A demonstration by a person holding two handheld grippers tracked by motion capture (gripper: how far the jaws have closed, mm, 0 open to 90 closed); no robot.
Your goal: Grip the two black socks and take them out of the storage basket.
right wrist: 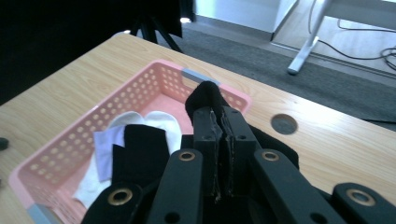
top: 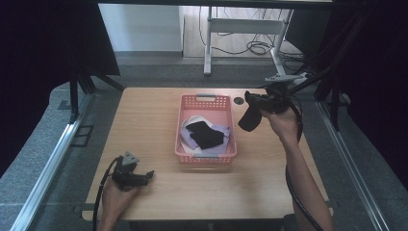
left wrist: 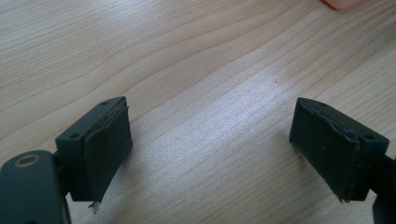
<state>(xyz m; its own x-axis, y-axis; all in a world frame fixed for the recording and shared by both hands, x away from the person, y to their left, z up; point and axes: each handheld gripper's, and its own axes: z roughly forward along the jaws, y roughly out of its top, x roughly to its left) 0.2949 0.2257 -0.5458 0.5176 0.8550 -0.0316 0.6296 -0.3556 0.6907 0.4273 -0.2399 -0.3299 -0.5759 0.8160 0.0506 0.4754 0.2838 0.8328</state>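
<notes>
Careful: my right gripper (top: 253, 107) fingers pinch a black sock (top: 249, 118) right of the basket (top: 230, 126); loose cloth may snag its rim; left gripper (top: 144, 176) fingers wide.

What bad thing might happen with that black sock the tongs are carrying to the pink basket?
The right tongs pinch the black sock by one end, so it dangles; it might slip out. It hangs beside the pink basket, above the table, so a drop now would probably miss. The dangling end might also snag the basket's rim.
</notes>
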